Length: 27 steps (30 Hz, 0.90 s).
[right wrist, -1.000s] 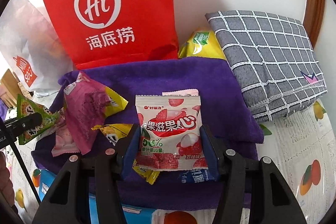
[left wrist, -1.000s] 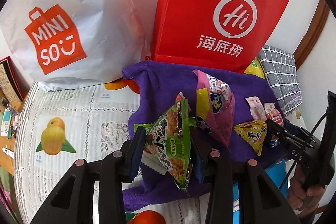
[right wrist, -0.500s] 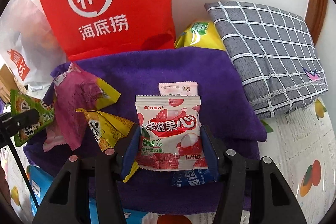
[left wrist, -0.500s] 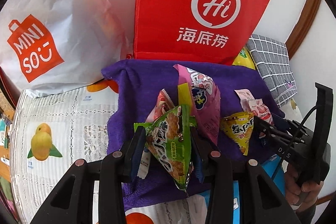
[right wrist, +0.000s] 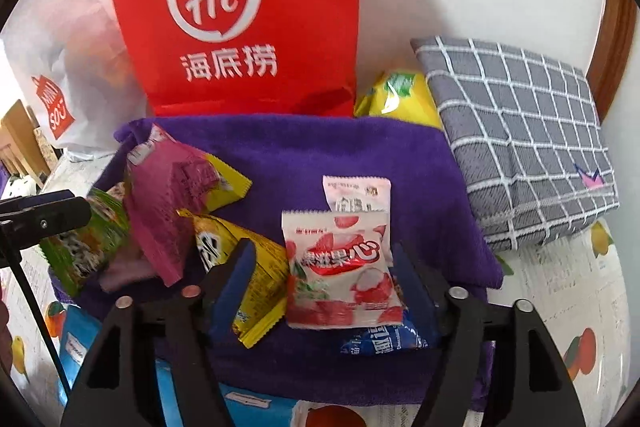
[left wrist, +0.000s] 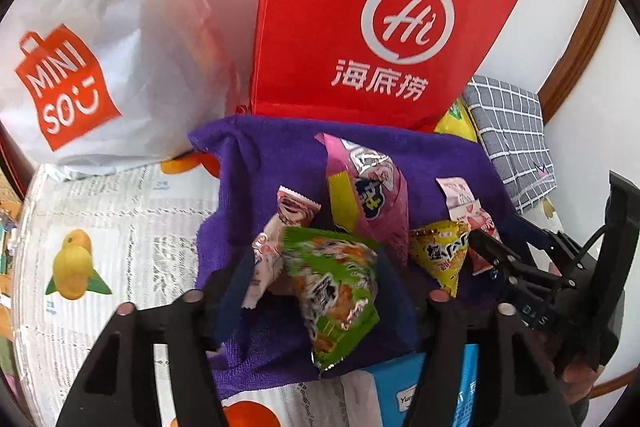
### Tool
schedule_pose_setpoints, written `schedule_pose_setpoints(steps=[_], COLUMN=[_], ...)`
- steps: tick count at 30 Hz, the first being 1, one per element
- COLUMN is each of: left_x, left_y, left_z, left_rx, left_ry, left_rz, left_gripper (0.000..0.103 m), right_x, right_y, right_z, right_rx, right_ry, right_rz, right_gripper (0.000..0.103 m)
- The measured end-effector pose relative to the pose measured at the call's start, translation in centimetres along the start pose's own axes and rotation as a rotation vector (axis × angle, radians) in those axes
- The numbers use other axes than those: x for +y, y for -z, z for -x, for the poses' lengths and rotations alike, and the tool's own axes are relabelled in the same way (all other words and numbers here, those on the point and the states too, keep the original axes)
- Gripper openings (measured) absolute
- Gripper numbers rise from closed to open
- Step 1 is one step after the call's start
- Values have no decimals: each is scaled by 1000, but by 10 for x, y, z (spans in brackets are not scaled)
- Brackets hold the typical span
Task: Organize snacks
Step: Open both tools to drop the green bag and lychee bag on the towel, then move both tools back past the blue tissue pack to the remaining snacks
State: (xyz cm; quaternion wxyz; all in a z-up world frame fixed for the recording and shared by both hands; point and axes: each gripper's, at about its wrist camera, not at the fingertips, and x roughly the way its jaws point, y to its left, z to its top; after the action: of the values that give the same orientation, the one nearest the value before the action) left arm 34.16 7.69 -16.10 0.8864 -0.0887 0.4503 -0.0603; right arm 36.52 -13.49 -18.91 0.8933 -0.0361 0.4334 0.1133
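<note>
My left gripper [left wrist: 318, 275] hangs over a purple towel [left wrist: 260, 163], its jaws opening. A green snack packet [left wrist: 336, 291] sits blurred between them, clear of the left pad. My right gripper [right wrist: 322, 267] is opening too, and a white-and-red lychee jelly packet [right wrist: 344, 275] lies tilted between its pads with a gap on the left. On the towel [right wrist: 304, 147] lie a pink packet [right wrist: 168, 195], a yellow packet [right wrist: 244, 267], a small white packet [right wrist: 356, 193] and a blue packet [right wrist: 384, 343].
A red paper bag [left wrist: 380, 27] and a white shopping bag [left wrist: 100, 47] stand behind the towel against the wall. A grey checked cushion [right wrist: 520, 139] lies at the right, a yellow bag [right wrist: 396, 99] beside it. A blue pack [right wrist: 80, 339] lies under the towel's front edge on the fruit-print tablecloth [left wrist: 100, 227].
Both grippers have spread their jaws. The green packet has slipped loose and blurred in the left one, and the lychee packet has tilted free in the right one.
</note>
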Motion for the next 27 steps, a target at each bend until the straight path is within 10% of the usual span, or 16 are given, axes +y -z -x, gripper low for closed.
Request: schedule_pose_setpoints(steps=[27], left_x=[-1], left_y=[50], left_z=[96], left_rx=[-66], left_ry=[12], left_rz=[6], left_gripper=[69], right_x=[5], right_y=[34], right_z=[107], right_rx=[-56], right_ry=[9], right_rz=[-113], right_gripper=[77])
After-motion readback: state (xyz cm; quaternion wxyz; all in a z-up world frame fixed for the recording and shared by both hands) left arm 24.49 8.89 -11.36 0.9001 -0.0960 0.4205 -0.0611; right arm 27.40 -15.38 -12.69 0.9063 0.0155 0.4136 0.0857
